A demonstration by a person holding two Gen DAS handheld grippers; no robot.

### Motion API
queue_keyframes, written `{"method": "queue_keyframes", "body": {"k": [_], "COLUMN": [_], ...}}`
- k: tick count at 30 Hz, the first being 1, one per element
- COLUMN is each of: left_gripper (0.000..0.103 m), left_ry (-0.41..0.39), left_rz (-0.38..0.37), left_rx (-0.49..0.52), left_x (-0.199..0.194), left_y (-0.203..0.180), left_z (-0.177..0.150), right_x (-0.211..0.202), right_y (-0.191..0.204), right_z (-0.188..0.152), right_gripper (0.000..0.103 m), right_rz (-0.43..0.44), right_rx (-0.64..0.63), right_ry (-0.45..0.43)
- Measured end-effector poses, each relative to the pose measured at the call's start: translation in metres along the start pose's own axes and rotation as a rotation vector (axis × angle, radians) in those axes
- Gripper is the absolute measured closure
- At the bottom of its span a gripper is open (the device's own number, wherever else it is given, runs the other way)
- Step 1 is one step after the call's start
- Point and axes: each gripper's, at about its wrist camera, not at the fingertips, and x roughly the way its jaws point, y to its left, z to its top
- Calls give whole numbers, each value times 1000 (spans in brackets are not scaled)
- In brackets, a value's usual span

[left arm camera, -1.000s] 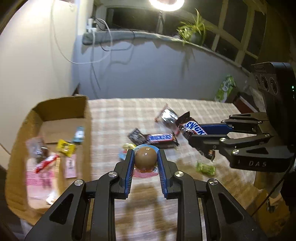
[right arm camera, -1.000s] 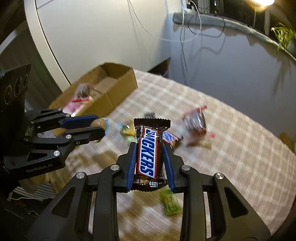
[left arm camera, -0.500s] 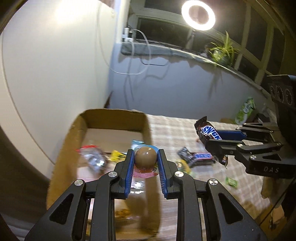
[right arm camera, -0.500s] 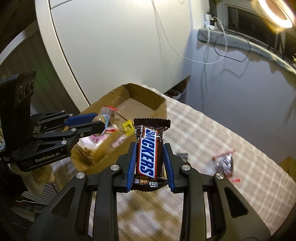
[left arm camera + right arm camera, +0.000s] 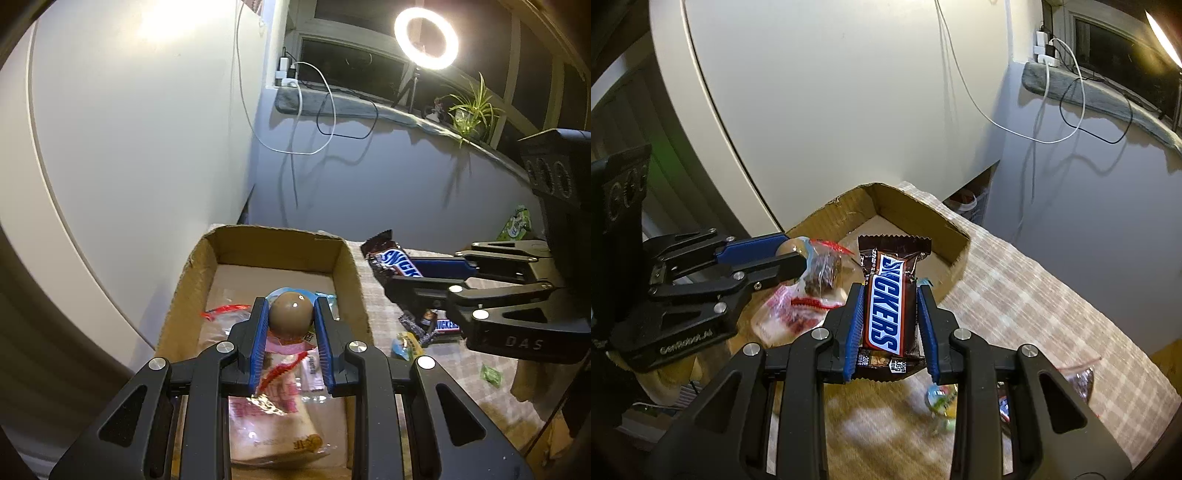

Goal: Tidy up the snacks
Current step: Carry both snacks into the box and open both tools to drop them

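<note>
Your left gripper (image 5: 290, 325) has black arms and blue pads around a glossy brown ball (image 5: 289, 312). Your Snickers (image 5: 888, 299) is brown with blue lettering on white. The box (image 5: 347, 273) is tan cardboard; the cloth (image 5: 1034, 306) is beige-and-white plaid.

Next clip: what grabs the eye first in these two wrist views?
The Snickers bar stands upright, clamped in the right gripper by the cardboard box. In the left wrist view, a brown chocolate ball sits pinched in the left gripper above that box, over wrapped snacks. A glowing ring light stands on the windowsill behind.
</note>
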Motion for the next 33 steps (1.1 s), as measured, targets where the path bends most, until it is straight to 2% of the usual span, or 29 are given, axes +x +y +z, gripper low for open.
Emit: {"method": "queue_keyframes", "body": {"k": [11, 24, 26, 28, 32, 33], "left_gripper": [80, 79, 78, 72, 49, 43], "left_ry": [10, 15, 14, 11, 0, -6], "left_rz": [16, 21, 23, 28, 42, 48], "left_rx": [-7, -30, -29, -29, -33, -36], "left_x": [5, 5, 4, 3, 2, 1], "left_y": [10, 15, 14, 14, 15, 15], "left_z": [-1, 1, 1, 1, 1, 1], "right_x": [33, 36, 34, 31, 27, 25], "right_y": [6, 9, 9, 8, 3, 2], "right_z": [10, 18, 19, 19, 20, 20], "right_gripper": [73, 72, 60, 37, 30, 22], "right_rz": [23, 13, -1, -15, -40, -48], "right_rx": [-7, -17, -17, -17, -10, -7], "right_ry": [36, 34, 27, 14, 4, 1]}}
